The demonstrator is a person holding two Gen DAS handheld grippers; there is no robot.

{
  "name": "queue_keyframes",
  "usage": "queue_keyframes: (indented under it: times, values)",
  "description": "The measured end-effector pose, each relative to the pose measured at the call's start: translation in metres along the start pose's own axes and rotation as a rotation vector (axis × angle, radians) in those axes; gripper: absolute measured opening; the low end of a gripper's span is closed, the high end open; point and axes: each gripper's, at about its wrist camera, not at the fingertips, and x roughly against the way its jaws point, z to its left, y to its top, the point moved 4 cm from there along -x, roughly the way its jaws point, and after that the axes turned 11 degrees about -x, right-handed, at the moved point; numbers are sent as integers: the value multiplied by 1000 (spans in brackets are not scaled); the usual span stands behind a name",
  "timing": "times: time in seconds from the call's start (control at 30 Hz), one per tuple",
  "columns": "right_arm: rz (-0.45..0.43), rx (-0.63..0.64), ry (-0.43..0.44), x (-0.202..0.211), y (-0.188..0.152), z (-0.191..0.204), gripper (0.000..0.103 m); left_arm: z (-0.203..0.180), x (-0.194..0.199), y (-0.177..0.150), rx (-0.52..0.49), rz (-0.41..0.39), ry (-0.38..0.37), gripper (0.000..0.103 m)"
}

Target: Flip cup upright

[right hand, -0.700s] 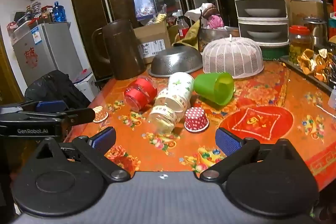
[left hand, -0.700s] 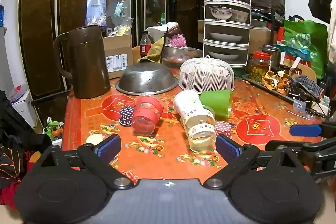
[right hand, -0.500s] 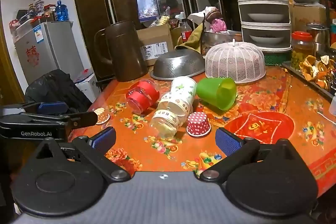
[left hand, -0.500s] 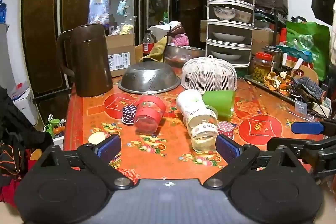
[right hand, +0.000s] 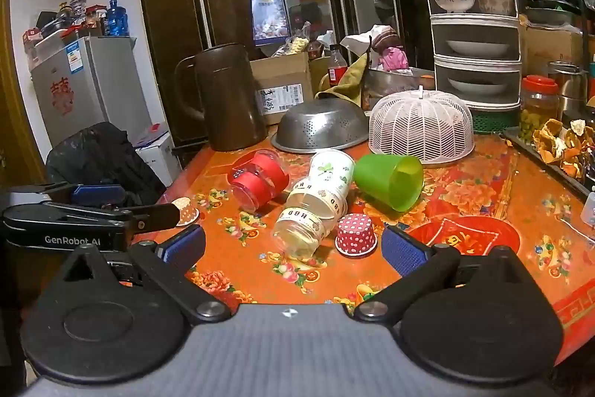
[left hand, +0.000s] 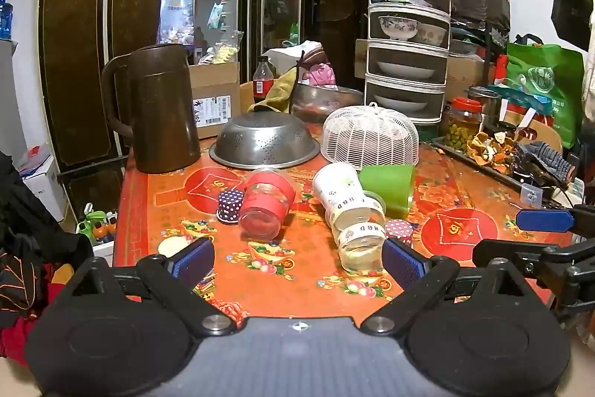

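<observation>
Several cups lie on their sides on the red patterned table [left hand: 282, 270]: a green plastic cup [left hand: 388, 186] [right hand: 388, 181], a white paper cup [left hand: 336, 186] [right hand: 331, 175], a clear cup with HBD tape [left hand: 359, 240] [right hand: 303, 224] and a clear cup with a red band [left hand: 266, 205] [right hand: 258, 181]. A red dotted paper cup [right hand: 355, 239] stands mouth down beside the clear one. My left gripper [left hand: 297, 259] is open and empty near the table's front edge. My right gripper [right hand: 293, 250] is open and empty, to the right of the left one.
A brown jug [left hand: 160, 106], an upturned metal colander [left hand: 264, 140] and a white mesh food cover [left hand: 372, 136] stand behind the cups. A blue dotted paper cup [left hand: 228, 205] and a small patterned one [right hand: 186, 211] sit at the left. A tiered dish rack [left hand: 407, 36] stands at the back.
Both grippers have drawn slightly closer to the cups, which look a little larger now. Nothing on the table has moved, and both grippers stay open.
</observation>
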Motion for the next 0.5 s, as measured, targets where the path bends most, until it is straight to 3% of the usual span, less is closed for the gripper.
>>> queue_keyframes:
  times: [0.5]
  values:
    - [7, 1, 21, 2, -3, 4, 102, 0, 2, -2, 7, 0, 3, 98]
